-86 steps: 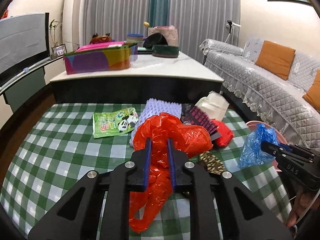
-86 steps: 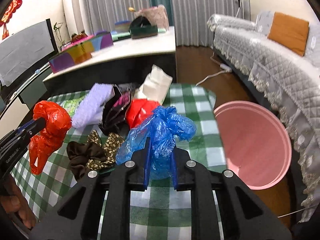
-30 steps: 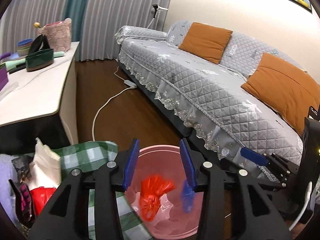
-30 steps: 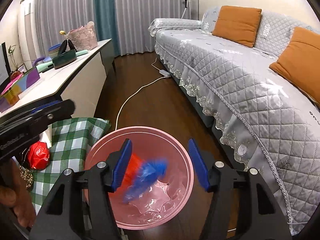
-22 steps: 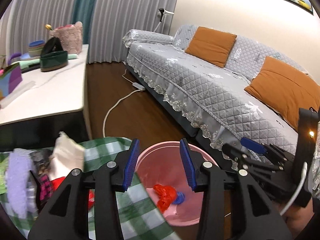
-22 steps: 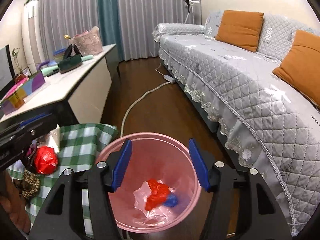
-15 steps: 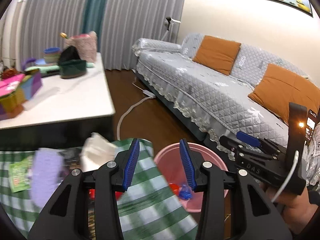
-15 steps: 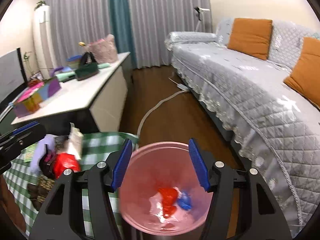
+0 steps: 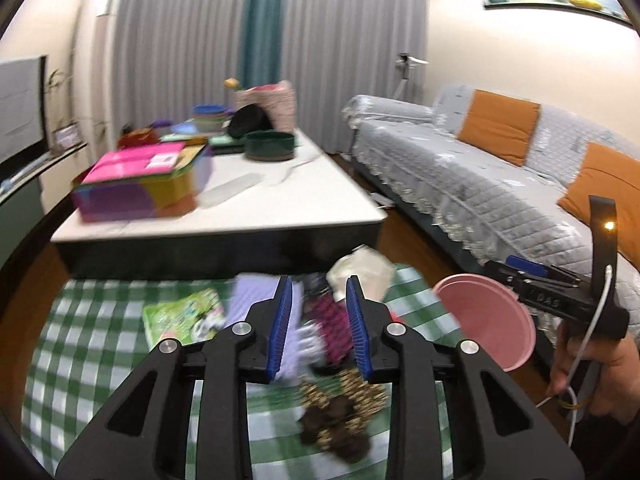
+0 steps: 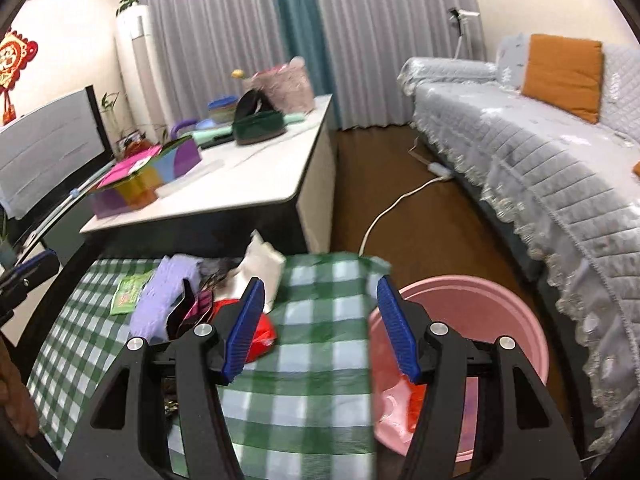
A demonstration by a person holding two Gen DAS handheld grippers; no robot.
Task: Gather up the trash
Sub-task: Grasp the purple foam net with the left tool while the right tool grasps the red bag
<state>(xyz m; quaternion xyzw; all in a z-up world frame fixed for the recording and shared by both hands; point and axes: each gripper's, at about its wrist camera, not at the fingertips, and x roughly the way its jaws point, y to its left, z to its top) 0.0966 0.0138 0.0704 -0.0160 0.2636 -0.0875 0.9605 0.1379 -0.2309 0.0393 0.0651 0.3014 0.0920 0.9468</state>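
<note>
Grippers empty over the checked cloth, bin off to the right

Trash pile count first: on the green-and-white checked tablecloth (image 9: 100, 340) sit six loose pieces that I can pick out. One flat green snack packet (image 9: 182, 316), one lilac ribbed cloth (image 10: 166, 292), one dark pouch with pink stripes (image 9: 334, 330), one cream paper bag (image 10: 260, 266), one crumpled red plastic bag (image 10: 262, 334) and one brown leopard-print rag (image 9: 340, 412), the last one smeared by motion blur. One round pink plastic bin (image 10: 480, 312) stands on the floor just beside the cloth's right edge, and a scrap of red plastic shows inside it; the rest of its inside is hidden behind the right tool.

Two grippers, one per hand. Left gripper (image 9: 318, 328) tilts down over the pile, blue pads framing the striped pouch from above; its jaws have just been closing in, yet they stand apart with nothing gripped between them. Right gripper (image 10: 320, 328) also points downward, straddling the cloth's edge and the bin rim, jaws spread wide and holding nothing. In the left wrist view the right tool shows at far right with a hand (image 9: 596, 368) wrapped round its handle, above the bin
</note>
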